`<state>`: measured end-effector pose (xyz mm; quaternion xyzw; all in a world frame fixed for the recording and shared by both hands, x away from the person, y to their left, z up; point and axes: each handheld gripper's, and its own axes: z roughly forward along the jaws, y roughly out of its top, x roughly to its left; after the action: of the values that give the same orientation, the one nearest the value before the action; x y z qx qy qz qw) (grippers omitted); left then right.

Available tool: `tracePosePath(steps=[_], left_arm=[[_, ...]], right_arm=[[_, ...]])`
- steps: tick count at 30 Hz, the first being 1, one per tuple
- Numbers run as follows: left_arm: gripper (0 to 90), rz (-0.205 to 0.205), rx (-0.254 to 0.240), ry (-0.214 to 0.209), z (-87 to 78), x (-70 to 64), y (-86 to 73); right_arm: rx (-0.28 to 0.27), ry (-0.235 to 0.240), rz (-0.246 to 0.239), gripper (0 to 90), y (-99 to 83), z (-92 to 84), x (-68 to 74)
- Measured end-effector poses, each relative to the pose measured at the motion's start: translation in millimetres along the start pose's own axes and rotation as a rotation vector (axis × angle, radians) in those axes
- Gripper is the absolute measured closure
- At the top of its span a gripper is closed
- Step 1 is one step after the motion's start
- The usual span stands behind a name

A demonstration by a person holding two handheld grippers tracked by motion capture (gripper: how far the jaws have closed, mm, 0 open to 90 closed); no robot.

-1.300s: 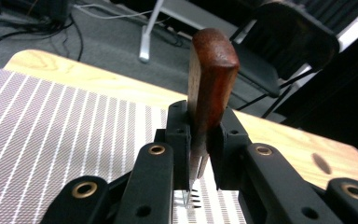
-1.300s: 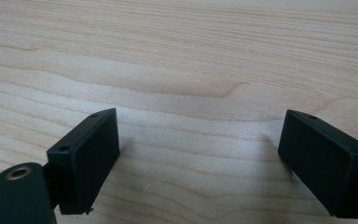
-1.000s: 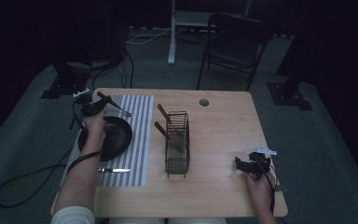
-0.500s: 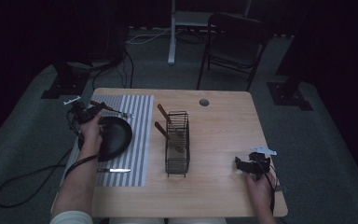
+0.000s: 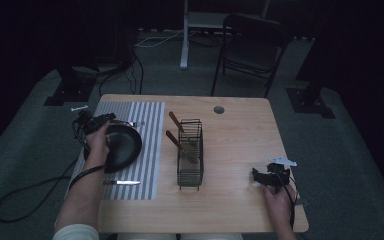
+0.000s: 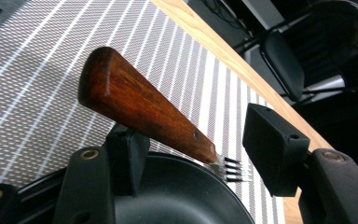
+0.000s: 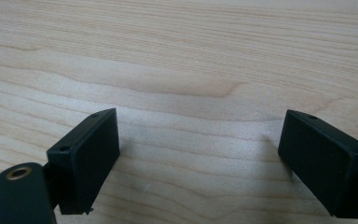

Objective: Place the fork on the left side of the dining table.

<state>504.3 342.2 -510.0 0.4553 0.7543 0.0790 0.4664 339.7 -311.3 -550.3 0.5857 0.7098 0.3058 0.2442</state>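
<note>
Resting across my left gripper [image 6: 191, 154], the wood-handled fork [image 6: 144, 109] lies slanted between jaws that have just been opening. The near pad [image 6: 128, 154] sits right under the handle and looks to touch it, while the far pad [image 6: 270, 149] stands clear of the tines, so nothing is pinched. The fork's tines point toward three o'clock in the left gripper view, and their tips are partly lost against the far pad. Its handle end rises toward ten o'clock. Below it is the black pan [image 6: 177, 196], cut off by the bottom edge; I cannot tell whether the tines touch its rim. Beyond lies the striped mat [image 6: 42, 79], then the table's edge [image 6: 242, 65].

In the high view my left gripper [image 5: 97, 122] sits at the pan's [image 5: 125, 145] eleven o'clock, with my hand over the pan's near side. The room is dim, and the fork there is only a faint glint. A knife [image 5: 122, 182] lies on the mat [image 5: 145, 125] at the pan's six o'clock. At the pan's three o'clock stands a wire basket [image 5: 190, 160] with two brown handles leaning out; what they belong to is too dark to tell.

My right gripper [image 7: 198, 158] stands wide open and empty over bare wood. It shows at the table's [image 5: 240, 135] four o'clock corner [image 5: 270, 176].
</note>
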Motion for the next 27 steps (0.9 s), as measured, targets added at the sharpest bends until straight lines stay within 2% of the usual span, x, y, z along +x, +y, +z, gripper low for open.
tracePosePath(steps=[1, 3, 4, 5, 6, 9, 10, 12, 13, 15, 18, 20, 22, 25, 26, 27], left_arm=[[37.1, -0.010, -0.003, 0.008, 0.9, -0.1, 0.6], [36.5, -0.002, -0.002, 0.011, 2.1, 0.0, 1.8], [33.5, -0.001, -0.001, 0.016, 3.4, -0.7, 2.4], [29.2, -0.008, 0.000, 0.002, 4.4, -0.5, 3.3], [28.5, -0.013, 0.000, -0.002, 5.1, -0.6, 3.8], [28.3, 0.004, 0.007, 0.022, 5.6, -2.1, 5.0], [28.3, 0.028, 0.045, 0.064, 7.3, -4.8, 7.5], [25.0, 0.047, 0.073, 0.097, 9.2, -6.9, 8.7], [18.0, 0.063, 0.094, 0.110, 10.6, -8.0, 8.8], [17.4, 0.083, 0.112, 0.116, 13.7, -9.4, 8.6], [17.4, 0.117, 0.093, 0.128, 16.9, -12.2, 7.8], [17.4, 0.140, 0.074, 0.120, 18.3, -12.8, 7.1], [17.4, 0.173, 0.093, 0.117, 21.2, -14.4, 6.9], [17.4, 0.230, 0.110, 0.162, 24.5, -17.5, 5.3], [17.4, 0.232, 0.114, 0.171, 24.7, -17.9, 5.2], [17.4, 0.248, 0.120, 0.205, 24.8, -19.0, 5.3]], right_arm=[[0.000, 0.000, 0.000, 12.1, 0.0, 0.0, 0.0], [0.000, 0.000, 0.000, 12.1, 0.0, 0.0, 0.0], [0.000, 0.000, 0.000, 12.1, 0.0, 0.0, 0.0], [0.000, 0.000, 0.000, 12.1, 0.0, 0.0, 0.0], [0.000, 0.000, 0.000, 12.1, 0.0, 0.0, 0.0], [0.000, 0.000, 0.000, 12.1, 0.0, 0.0, 0.0], [0.000, 0.000, 0.000, 12.1, 0.0, 0.0, 0.0], [0.000, 0.000, 0.000, 12.1, 0.0, 0.0, 0.0], [0.000, 0.000, 0.000, 12.1, 0.0, 0.0, 0.0], [0.000, 0.000, 0.000, 12.1, 0.0, 0.0, 0.0], [0.000, 0.000, 0.000, 12.1, 0.0, 0.0, 0.0], [0.000, 0.000, 0.000, 12.1, 0.0, 0.0, 0.0], [0.000, 0.000, 0.000, 12.1, 0.0, 0.0, 0.0], [0.000, 0.000, 0.000, 12.1, 0.0, 0.0, 0.0], [0.000, 0.000, 0.000, 12.1, 0.0, 0.0, 0.0], [0.000, 0.000, 0.000, 12.1, 0.0, 0.0, 0.0]])
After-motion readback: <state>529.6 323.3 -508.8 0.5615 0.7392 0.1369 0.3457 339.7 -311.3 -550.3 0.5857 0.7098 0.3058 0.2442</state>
